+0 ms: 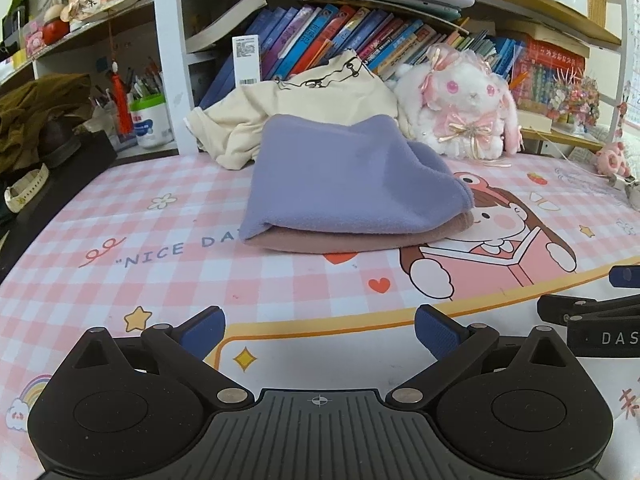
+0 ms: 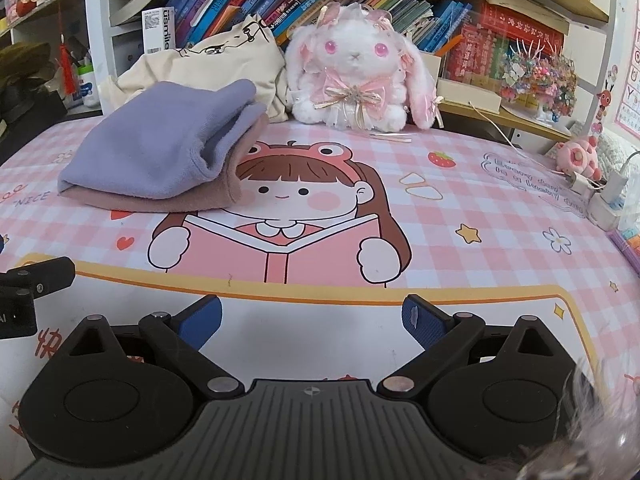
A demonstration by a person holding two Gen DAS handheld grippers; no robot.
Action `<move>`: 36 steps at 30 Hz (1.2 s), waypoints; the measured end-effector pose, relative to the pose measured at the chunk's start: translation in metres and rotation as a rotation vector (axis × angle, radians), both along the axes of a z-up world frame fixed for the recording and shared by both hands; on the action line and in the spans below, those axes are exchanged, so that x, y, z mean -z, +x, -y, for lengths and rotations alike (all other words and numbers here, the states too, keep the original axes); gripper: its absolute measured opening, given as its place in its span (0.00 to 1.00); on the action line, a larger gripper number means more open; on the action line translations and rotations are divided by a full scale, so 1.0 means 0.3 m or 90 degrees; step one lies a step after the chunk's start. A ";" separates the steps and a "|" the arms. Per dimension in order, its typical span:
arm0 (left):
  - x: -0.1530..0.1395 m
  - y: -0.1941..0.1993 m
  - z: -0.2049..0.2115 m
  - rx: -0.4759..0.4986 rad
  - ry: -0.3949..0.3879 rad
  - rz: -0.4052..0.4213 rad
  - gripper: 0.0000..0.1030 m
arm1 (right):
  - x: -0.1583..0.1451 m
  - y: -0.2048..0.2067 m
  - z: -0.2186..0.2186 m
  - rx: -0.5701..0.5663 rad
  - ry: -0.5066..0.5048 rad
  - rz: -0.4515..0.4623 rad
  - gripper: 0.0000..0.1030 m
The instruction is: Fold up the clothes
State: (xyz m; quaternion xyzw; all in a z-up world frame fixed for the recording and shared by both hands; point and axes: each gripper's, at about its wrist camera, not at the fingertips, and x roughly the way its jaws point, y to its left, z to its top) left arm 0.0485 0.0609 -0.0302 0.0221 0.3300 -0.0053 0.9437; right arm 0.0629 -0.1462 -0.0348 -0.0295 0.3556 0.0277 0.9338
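Observation:
A folded lavender cloth (image 1: 344, 184) lies on top of a folded dusty-pink cloth (image 1: 320, 242) on the pink checked desk mat (image 1: 160, 280). The pair also shows in the right wrist view, lavender (image 2: 160, 152) over pink (image 2: 160, 204), at the mat's left. A crumpled cream garment (image 1: 304, 108) lies behind them against the shelf; it also shows in the right wrist view (image 2: 208, 60). My left gripper (image 1: 319, 330) is open and empty, low over the mat's near edge. My right gripper (image 2: 312, 320) is open and empty, beside it to the right.
A white plush rabbit (image 2: 352, 64) sits at the back. Bookshelves (image 1: 360, 36) stand behind. A pen pot and jar (image 1: 150, 120) are back left, with dark items (image 1: 40, 128) at the left edge. A charger and cables (image 2: 600, 196) and a pink toy (image 2: 578, 156) lie right.

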 end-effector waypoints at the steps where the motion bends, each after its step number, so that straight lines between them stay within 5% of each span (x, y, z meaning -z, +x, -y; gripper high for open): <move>1: 0.001 -0.001 0.000 0.000 -0.001 -0.001 0.99 | 0.000 0.000 0.000 0.001 0.000 0.000 0.95; 36: 0.038 0.017 -0.018 -0.015 -0.024 -0.032 0.99 | 0.026 0.005 -0.011 0.001 -0.006 -0.012 0.95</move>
